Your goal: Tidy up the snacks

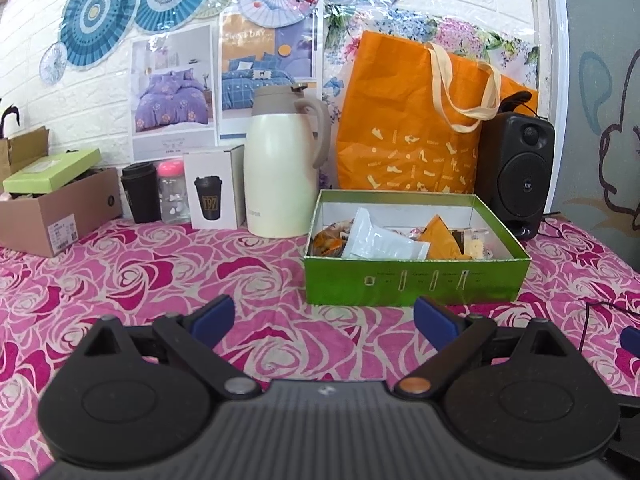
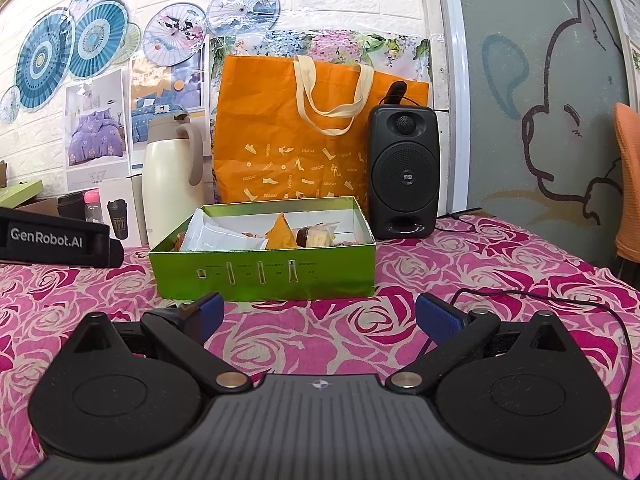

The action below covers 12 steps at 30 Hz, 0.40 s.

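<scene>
An open green box (image 1: 416, 282) stands on the rose-patterned cloth and holds several snack packets: a white packet (image 1: 384, 242), an orange packet (image 1: 440, 240) and a small cake packet (image 1: 478, 244). My left gripper (image 1: 324, 318) is open and empty, just in front of the box and to its left. In the right wrist view the same green box (image 2: 264, 276) is straight ahead with the white packet (image 2: 224, 236) and orange packet (image 2: 282, 232) inside. My right gripper (image 2: 318, 316) is open and empty, close to the box's front wall.
Behind the box stand a cream thermos jug (image 1: 280, 164), an orange tote bag (image 1: 420, 132) and a black speaker (image 1: 516, 172). A cup carton (image 1: 216, 188), a black cup (image 1: 140, 192), a small bottle (image 1: 173, 192) and a cardboard box (image 1: 60, 208) are at the left. A black cable (image 2: 560, 304) lies at the right.
</scene>
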Tool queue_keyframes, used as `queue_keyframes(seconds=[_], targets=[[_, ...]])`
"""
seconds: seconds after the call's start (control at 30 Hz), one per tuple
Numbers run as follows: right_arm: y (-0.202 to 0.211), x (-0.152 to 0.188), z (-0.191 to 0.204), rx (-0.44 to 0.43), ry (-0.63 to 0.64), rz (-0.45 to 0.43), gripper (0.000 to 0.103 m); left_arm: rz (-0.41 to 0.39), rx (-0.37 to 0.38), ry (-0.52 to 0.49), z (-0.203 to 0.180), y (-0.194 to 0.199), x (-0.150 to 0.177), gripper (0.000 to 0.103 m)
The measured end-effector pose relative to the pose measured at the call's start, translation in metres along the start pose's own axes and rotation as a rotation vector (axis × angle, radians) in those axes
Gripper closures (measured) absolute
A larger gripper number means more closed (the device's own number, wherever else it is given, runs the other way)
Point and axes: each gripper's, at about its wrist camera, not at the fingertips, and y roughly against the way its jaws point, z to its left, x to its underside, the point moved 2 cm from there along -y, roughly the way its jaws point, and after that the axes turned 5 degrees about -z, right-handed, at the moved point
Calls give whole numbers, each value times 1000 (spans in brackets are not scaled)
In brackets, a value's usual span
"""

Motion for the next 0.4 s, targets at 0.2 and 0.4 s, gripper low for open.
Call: queue_keyframes(seconds=[0.2,0.4], targets=[[2,0,2,0,4,-5,0,-10,-25,-12,2,2,-2,8],[4,-1,2,-2,6,-7,0,19,-29,-8,3,-1,-1,8]])
